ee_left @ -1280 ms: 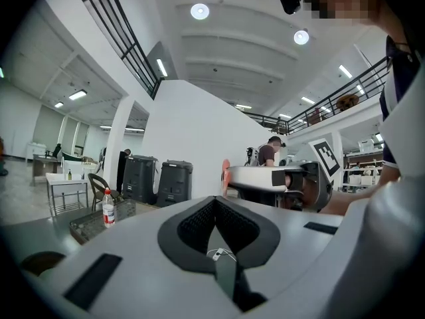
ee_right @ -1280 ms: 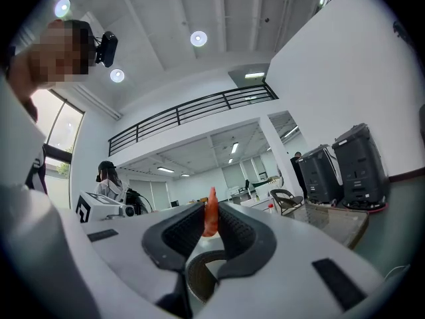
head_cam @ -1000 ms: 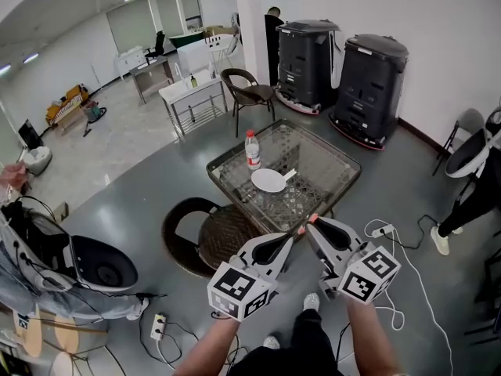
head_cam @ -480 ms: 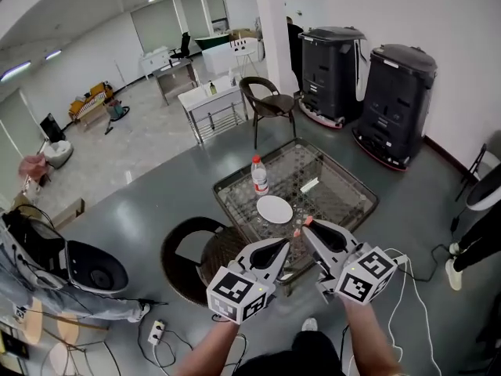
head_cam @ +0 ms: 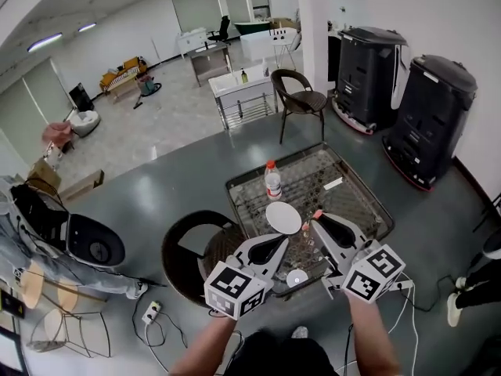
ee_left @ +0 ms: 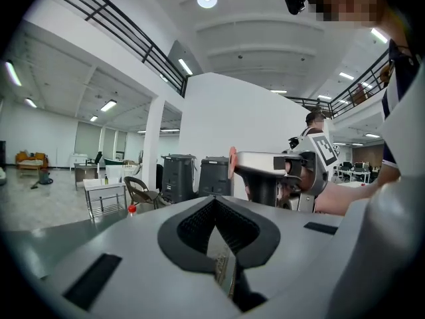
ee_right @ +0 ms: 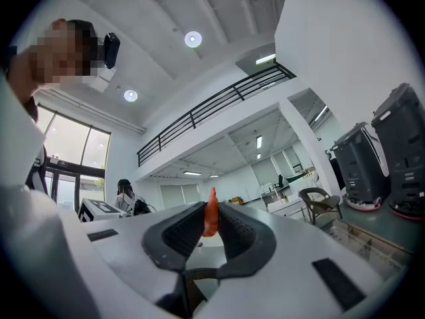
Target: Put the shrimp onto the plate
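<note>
We had brought the shrimp [ee_right: 210, 218], clamped in our right gripper [head_cam: 315, 217], closer: plate [head_cam: 283, 218] now just ahead of its fingers [ee_right: 239, 234]; left gripper [head_cam: 286, 239] closed, empty.

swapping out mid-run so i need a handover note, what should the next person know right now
Right hand-held gripper: shut on the shrimp, held off the table; in the head view its tip sits by the right edge of the plate.
Left hand-held gripper: shut, nothing between its jaws, close beside the right one.
Plate: white, bare, on the table, with a bottle just behind it.
Done: shrimp is gripped.
Left: bring it over the plate, lower and open. It looks like a short move.
</note>
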`<state>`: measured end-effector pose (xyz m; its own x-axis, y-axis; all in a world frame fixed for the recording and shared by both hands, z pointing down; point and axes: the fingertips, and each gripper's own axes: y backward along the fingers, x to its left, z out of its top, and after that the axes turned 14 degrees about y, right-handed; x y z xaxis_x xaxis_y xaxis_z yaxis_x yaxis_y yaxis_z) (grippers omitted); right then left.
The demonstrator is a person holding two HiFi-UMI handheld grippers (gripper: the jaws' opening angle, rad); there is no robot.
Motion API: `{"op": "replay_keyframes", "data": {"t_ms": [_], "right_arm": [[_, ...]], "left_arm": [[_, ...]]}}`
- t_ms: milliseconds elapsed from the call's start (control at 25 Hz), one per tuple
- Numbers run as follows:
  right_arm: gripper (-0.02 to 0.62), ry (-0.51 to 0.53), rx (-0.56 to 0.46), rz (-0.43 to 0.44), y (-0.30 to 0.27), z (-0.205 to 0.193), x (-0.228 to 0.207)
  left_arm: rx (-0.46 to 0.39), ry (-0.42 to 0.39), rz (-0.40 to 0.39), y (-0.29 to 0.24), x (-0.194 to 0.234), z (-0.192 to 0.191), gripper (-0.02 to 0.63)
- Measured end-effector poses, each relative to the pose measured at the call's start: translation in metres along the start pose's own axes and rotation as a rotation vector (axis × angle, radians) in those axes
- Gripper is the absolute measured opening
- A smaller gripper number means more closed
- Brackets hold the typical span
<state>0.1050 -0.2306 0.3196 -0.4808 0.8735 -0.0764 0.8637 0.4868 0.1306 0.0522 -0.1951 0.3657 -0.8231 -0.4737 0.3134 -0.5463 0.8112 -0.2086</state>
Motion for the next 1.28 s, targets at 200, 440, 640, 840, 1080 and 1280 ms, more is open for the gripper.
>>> {"op": "replay_keyframes", "data": {"t_ms": [200,440,640,840,1080,1280], "right_arm": [[0.063,-0.017,0.019,-0.005,-0.013,-0.009,-0.017],[0.063,-0.004,0.074,-0.063,-0.030,-0.024,-0.036],[0.063,0.018,0.101,-0.115,-0.046,-0.026,-0.052],[0.063,0.032,0.136,-0.136,-0.062,-0.040,-0.063],[0.063,0.018,0.250,-0.143,-0.093,-0.089,-0.085],[0.063,-0.010,0.366,-0.136,-0.126,-0.150,-0.098]], "left_arm": [[0.020,0.018,0.013,-0.012,0.020,-0.001,0.009],[0.027,0.041,-0.046,-0.036,0.048,0.003,0.009],[0.034,0.034,-0.097,-0.054,0.066,0.013,0.009],[0.053,0.031,-0.099,-0.061,0.093,0.009,0.009],[0.089,0.073,-0.054,-0.073,0.138,-0.019,0.009],[0.130,0.115,-0.041,-0.082,0.169,-0.051,0.009]]}}
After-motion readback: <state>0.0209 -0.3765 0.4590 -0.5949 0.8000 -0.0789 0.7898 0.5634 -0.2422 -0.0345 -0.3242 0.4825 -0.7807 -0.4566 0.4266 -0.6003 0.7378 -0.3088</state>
